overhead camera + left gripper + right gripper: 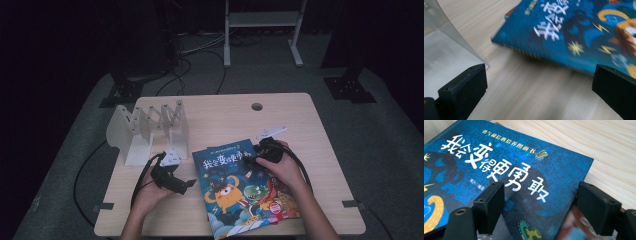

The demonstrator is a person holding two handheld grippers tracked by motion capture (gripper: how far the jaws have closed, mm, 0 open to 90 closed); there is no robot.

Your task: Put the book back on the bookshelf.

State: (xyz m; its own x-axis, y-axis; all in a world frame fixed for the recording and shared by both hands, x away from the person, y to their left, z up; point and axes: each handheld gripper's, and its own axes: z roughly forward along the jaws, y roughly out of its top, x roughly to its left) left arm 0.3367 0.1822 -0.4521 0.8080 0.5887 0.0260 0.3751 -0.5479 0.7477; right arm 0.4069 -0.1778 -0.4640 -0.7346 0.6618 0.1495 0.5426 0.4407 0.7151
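Lying flat on the bench, a blue children's picture book sits right of a white file rack; left claw gapes empty beside its spine; right claw stands apart over its far corner, possibly skidding the glossy cover.

Glossy paper picture book on a smooth, matt wood-grain table — white plastic rack beside it.
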